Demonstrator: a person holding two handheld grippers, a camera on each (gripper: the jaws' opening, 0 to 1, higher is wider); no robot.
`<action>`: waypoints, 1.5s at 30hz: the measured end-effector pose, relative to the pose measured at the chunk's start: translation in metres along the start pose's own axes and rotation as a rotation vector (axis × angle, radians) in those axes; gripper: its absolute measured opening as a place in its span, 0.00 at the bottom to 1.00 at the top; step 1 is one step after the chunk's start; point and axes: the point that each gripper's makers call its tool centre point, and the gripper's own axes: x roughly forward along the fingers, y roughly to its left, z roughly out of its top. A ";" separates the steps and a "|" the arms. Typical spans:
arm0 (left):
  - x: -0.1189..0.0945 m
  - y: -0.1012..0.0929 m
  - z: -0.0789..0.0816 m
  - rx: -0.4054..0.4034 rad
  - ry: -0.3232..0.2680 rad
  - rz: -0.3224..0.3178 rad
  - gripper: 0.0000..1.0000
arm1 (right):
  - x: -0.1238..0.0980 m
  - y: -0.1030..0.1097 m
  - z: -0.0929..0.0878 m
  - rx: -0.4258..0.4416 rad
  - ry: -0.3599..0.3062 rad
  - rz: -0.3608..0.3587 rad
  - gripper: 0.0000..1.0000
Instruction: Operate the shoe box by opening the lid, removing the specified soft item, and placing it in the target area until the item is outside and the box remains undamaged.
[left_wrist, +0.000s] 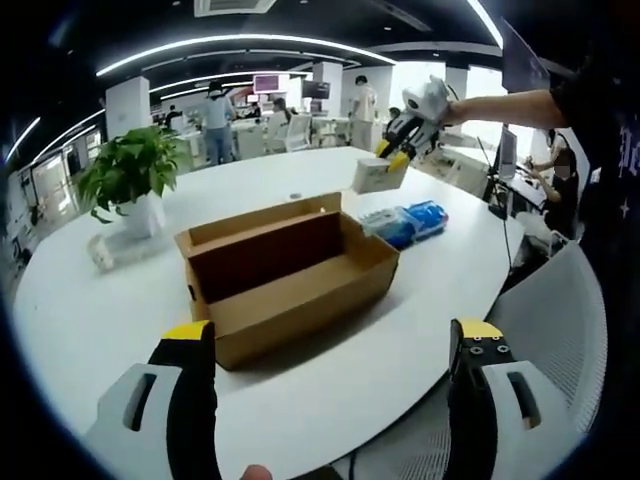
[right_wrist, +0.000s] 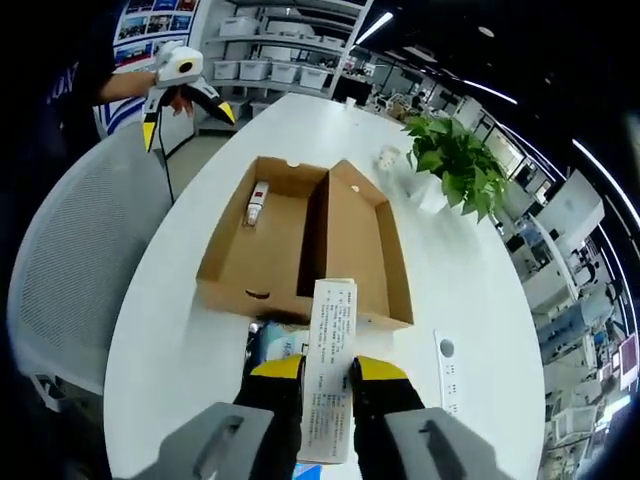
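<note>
The cardboard shoe box (left_wrist: 285, 275) stands open on the round white table (left_wrist: 420, 340), with its lid (right_wrist: 255, 245) folded flat beside the tray, and I use this box as the landmark. In the right gripper view, the right gripper (right_wrist: 327, 372) has its yellow-tipped jaws closed on a small white carton with printed text (right_wrist: 330, 365), which hangs in the air above the table, just outside the near long wall of the box. In the left gripper view the same carton (left_wrist: 378, 174) is seen beyond the far corner of the box, lifted above the table in the right gripper (left_wrist: 398, 158). Under the carton, close against the box wall, lies a soft blue item in clear plastic (left_wrist: 408, 222). A small white label with a red mark (right_wrist: 257, 203) is on the inner side of the lid. The left gripper (left_wrist: 335, 345) is on the near side of the box in its own view, with the jaws spread wide and nothing between them; from the right gripper view it (right_wrist: 188, 108) is held up beyond the box, over a white mesh chair (right_wrist: 70, 290). A potted green plant (left_wrist: 130, 180) stands on the table to the side of the box, well apart from it.
</note>
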 end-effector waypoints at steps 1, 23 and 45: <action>0.000 0.000 -0.001 -0.001 0.003 0.001 0.97 | 0.000 -0.001 -0.003 0.002 0.003 -0.001 0.14; 0.003 0.000 -0.008 -0.023 0.023 0.014 0.96 | -0.003 -0.019 -0.079 0.008 0.103 -0.010 0.14; -0.001 0.005 -0.019 -0.059 0.039 0.044 0.96 | 0.011 -0.022 -0.148 0.035 0.217 0.003 0.14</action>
